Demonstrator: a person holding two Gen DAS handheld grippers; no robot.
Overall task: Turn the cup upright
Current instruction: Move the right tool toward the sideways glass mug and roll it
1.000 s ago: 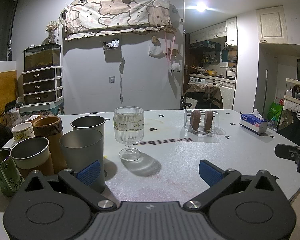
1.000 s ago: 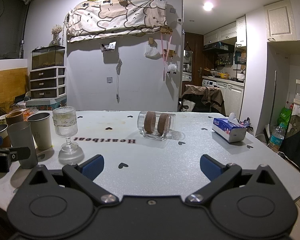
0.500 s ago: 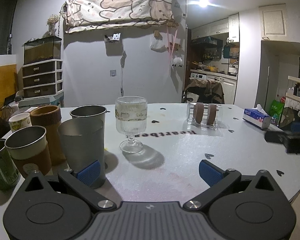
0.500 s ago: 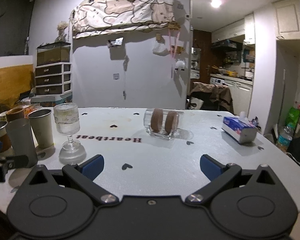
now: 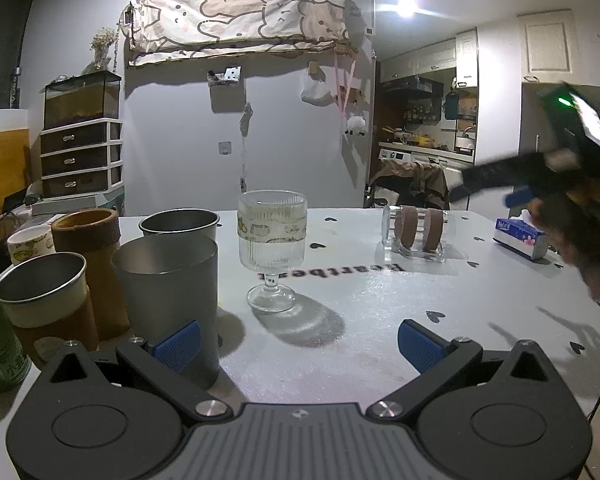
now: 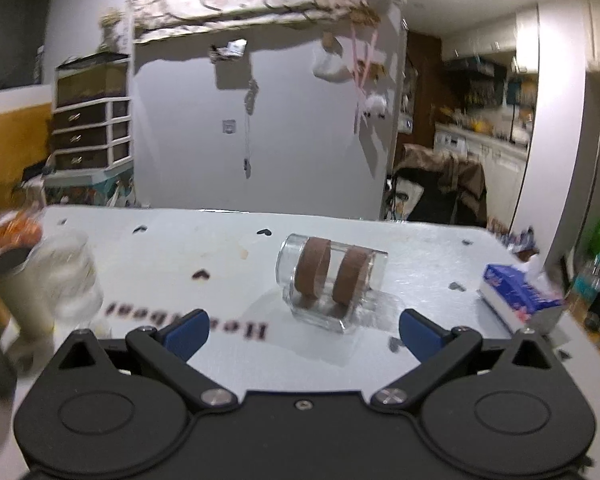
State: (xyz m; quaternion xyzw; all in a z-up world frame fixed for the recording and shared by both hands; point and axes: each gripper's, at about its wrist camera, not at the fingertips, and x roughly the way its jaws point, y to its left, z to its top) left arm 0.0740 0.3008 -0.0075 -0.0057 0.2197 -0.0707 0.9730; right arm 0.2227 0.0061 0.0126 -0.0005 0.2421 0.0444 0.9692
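The glass cup is seen lying on its side on the white desk, its two brown bands turned toward the lens and its open mouth pointed to about 10 o'clock in the right wrist view. It is framed dead ahead of the right gripper, whose blue pads are spread wide on either side, with nothing held between them; the cup is not touched. A blue tissue box is seen at 3 o'clock of the cup, well apart. Much of this view is smeared, and the blurred glassware at 9 o'clock cannot be made out clearly.

From the left wrist view, the left gripper is also held wide and empty, low over the desk. The same cup is picked out at 1 o'clock, far across the desk. A ribbed stemmed glass is stood upright at 12 o'clock, and a grey metal tumbler is found just beside the left pad at 10 o'clock, with further cups clustered behind it. The right gripper is glimpsed, blurred, at 2 o'clock.
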